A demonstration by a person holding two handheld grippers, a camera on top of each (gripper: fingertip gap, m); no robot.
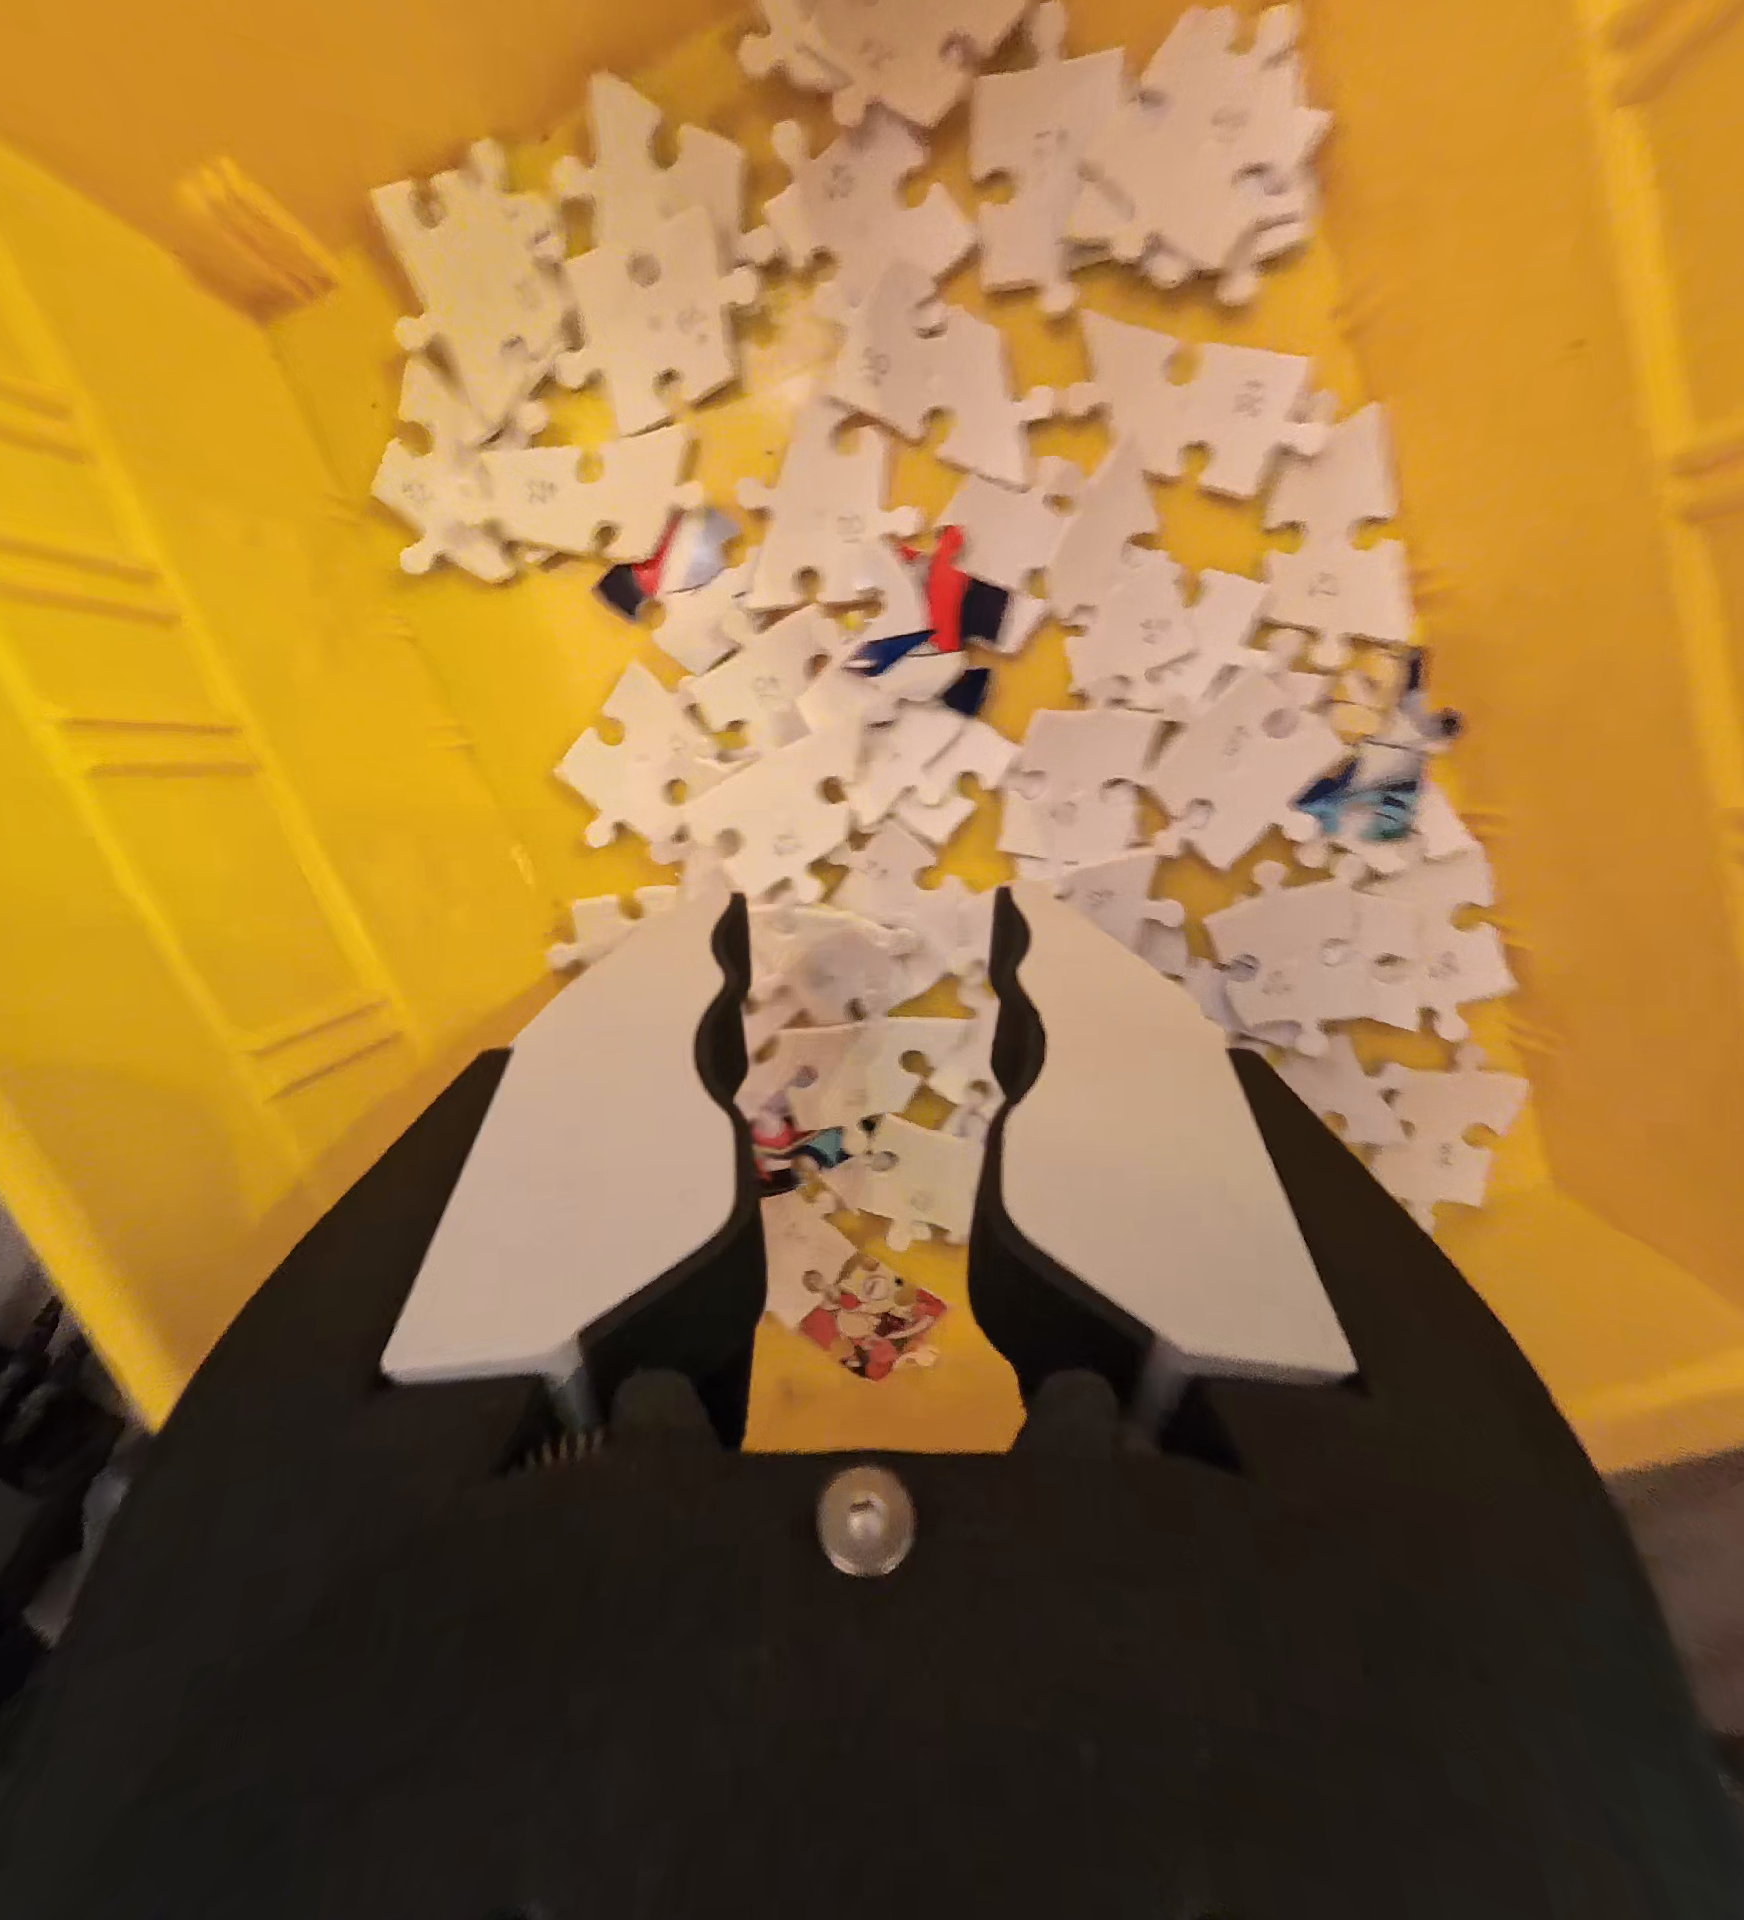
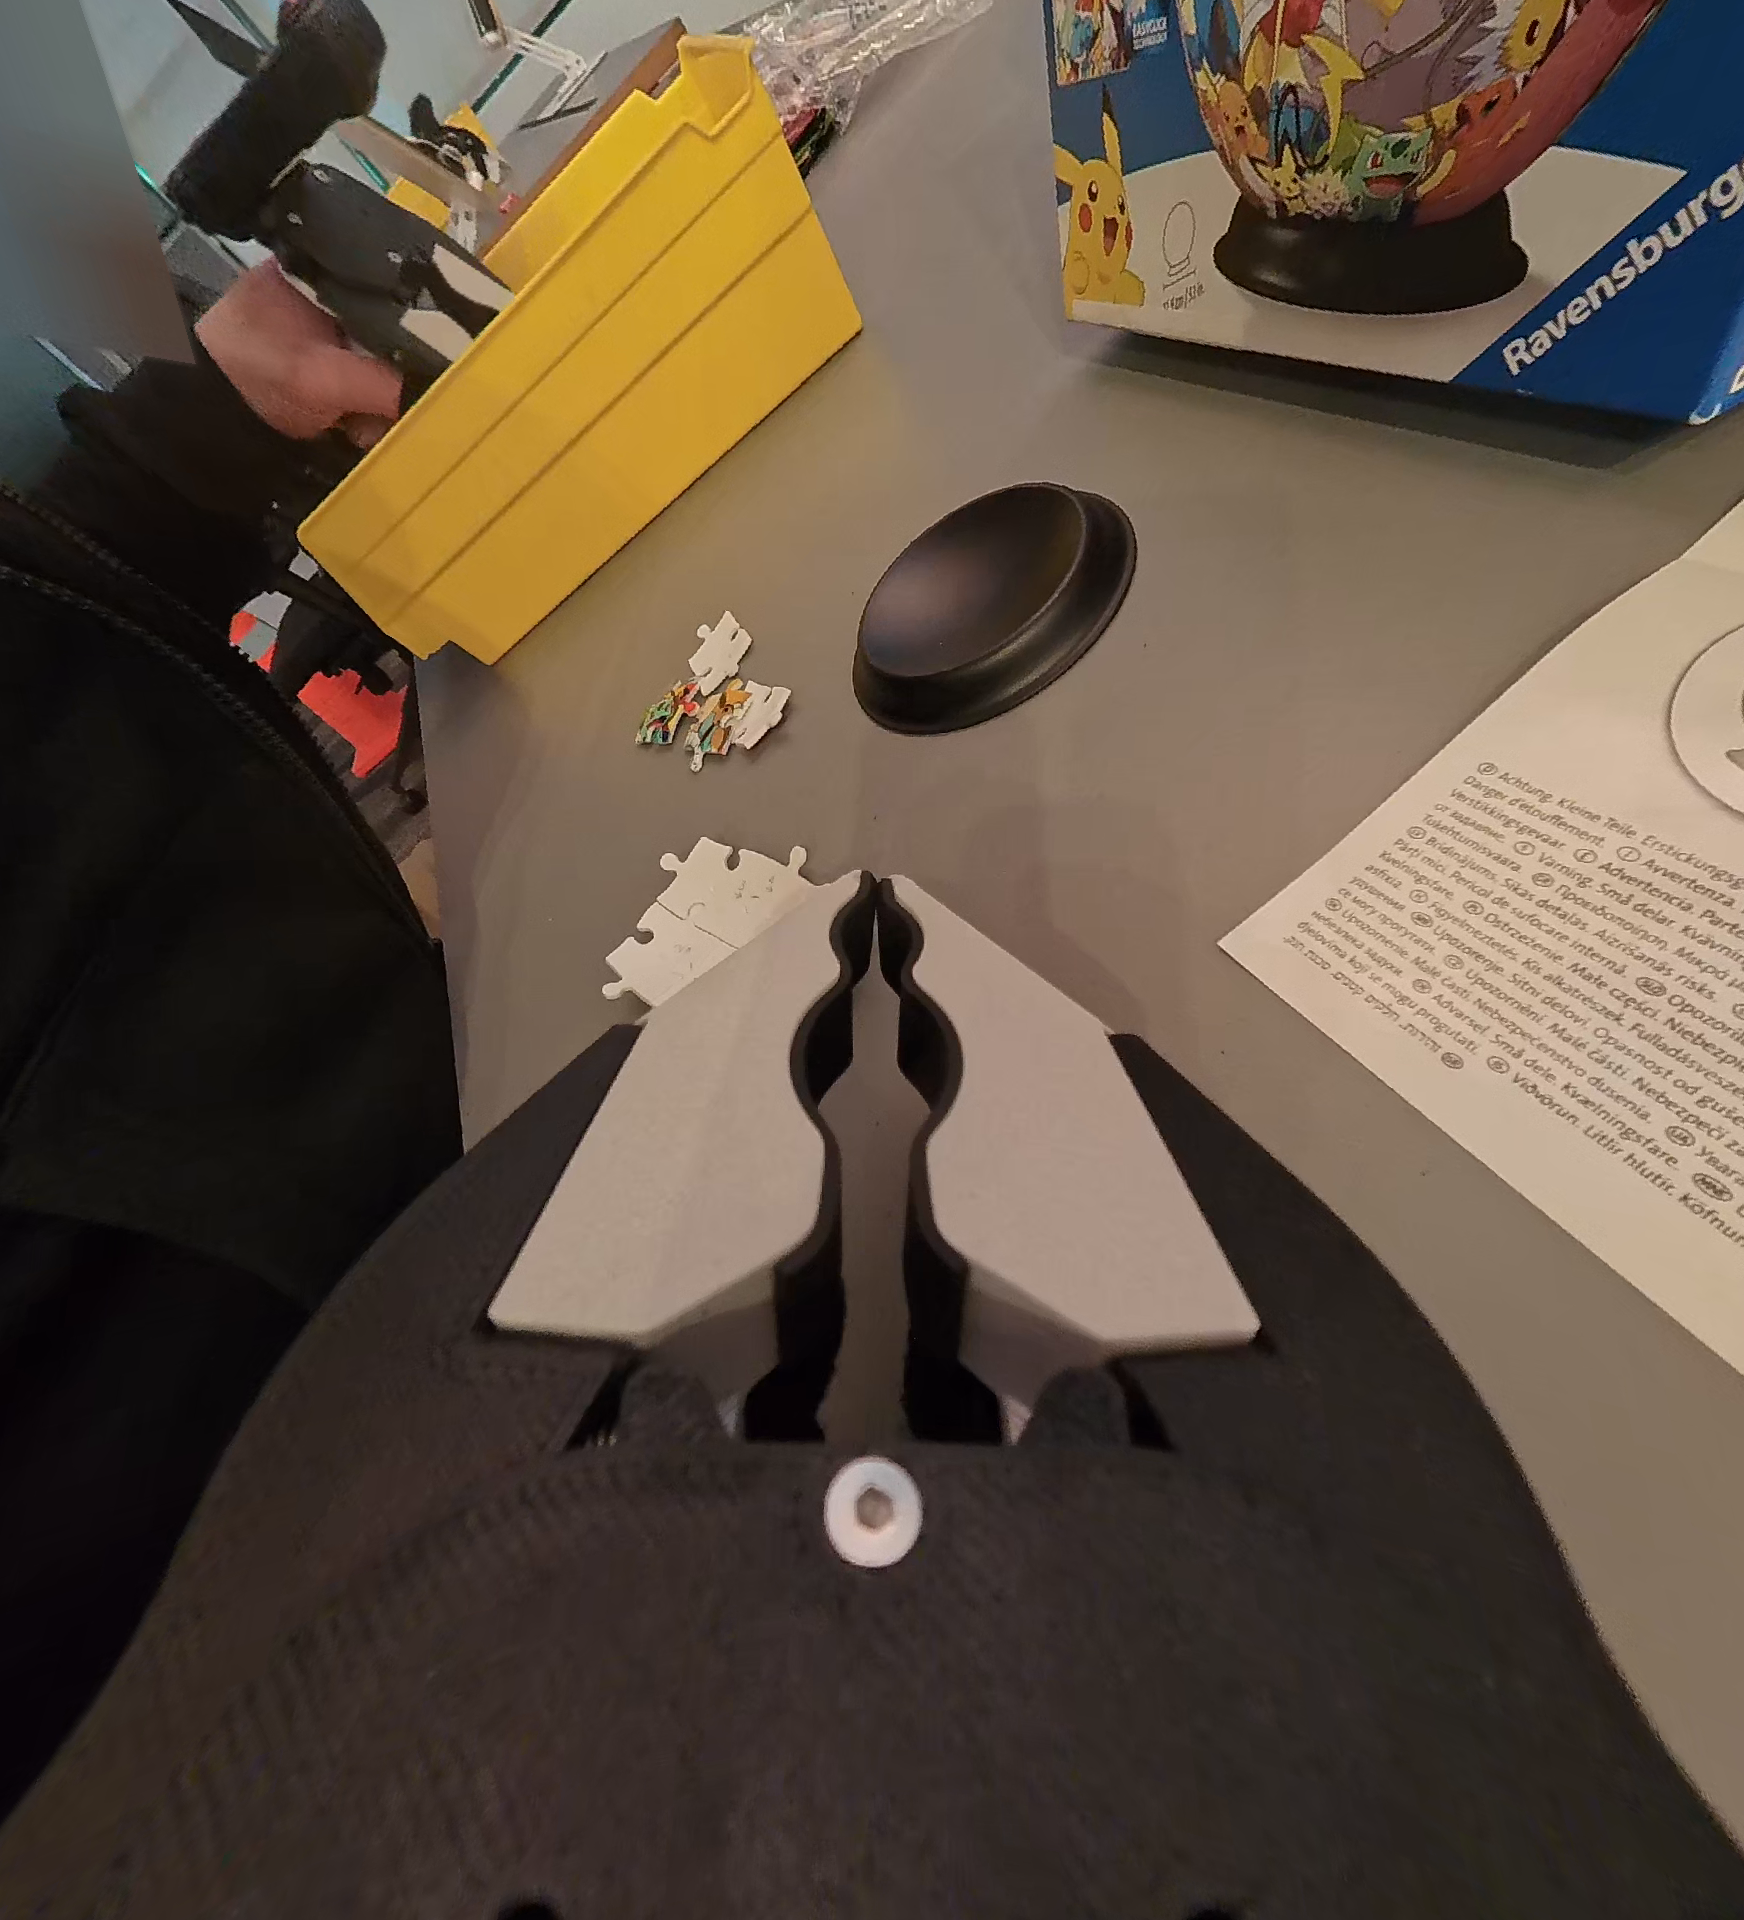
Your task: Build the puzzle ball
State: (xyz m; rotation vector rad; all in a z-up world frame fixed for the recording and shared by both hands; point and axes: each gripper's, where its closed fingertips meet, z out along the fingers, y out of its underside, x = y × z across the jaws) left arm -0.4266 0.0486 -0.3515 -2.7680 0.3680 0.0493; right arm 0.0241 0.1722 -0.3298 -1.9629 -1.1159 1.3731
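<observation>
Right gripper (image 2: pixel 878 883) low over the grey desk (image 2: pixel 1107 831), fingers (image 2: pixel 1013 1091) pressed together at the tips, nothing between them. Just left of those tips, a small joined patch of white, face-down pieces (image 2: pixel 712 914) flat on the desk. Farther on, a few loose pieces (image 2: pixel 712 696), some colour-side up, near the black ball stand (image 2: pixel 993 613). Instruction sheet (image 2: pixel 1574 914) off to the right, puzzle box (image 2: pixel 1470 208) at the far edge.

Left gripper (image 1: pixel 868 904) inside the yellow bin (image 1: pixel 172 623), fingers (image 1: pixel 619 1122) parted to a moderate gap, holding nothing, poised above the heap of puzzle pieces (image 1: pixel 899 582), mostly white backs up and overlapping.

Risks, as judged: closing on overlapped pieces and lifting two at once, or pinching a flat piece at its edge and letting it slip or flip; blurred view in the bin, so aim uncertain. Nudging the joined patch with the shut right fingers could pop its tabs apart.
</observation>
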